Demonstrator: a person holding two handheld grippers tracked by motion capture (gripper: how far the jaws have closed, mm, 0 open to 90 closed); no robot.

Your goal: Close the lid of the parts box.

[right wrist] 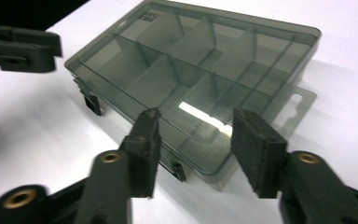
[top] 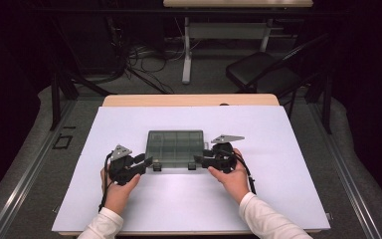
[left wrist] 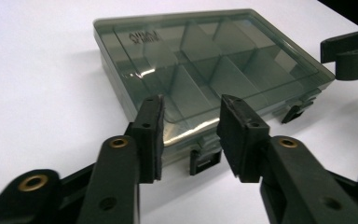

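I see a smoky grey, see-through plastic compartment box lying flat near the middle of the white table, its lid shut. Through the lid I make out dividers splitting it into several compartments. Two small dark latches sit along its near edge, and a clear hang tab juts from one short side.

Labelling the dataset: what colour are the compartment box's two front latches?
Black, on the smoky translucent plastic compartment box; latches show best in the left gripper view.
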